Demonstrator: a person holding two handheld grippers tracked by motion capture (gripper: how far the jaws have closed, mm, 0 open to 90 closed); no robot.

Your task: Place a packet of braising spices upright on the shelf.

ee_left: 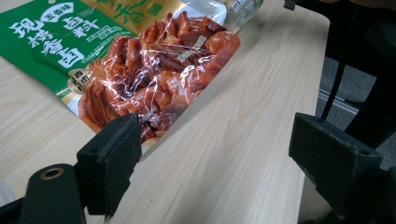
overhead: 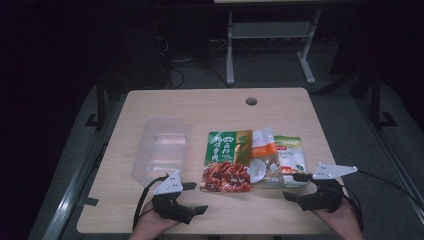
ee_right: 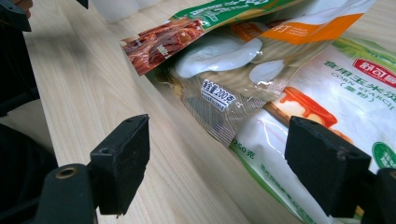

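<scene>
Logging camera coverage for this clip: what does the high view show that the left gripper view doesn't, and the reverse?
High view alone: the clear plastic container, the white starch pouch, the table's cable hole, and both open grippers, left and right.
Left gripper view alone: close detail of the green-and-red pouch's glossy film over the pictured red meat.
Shared: that pouch and the wooden table.
</scene>
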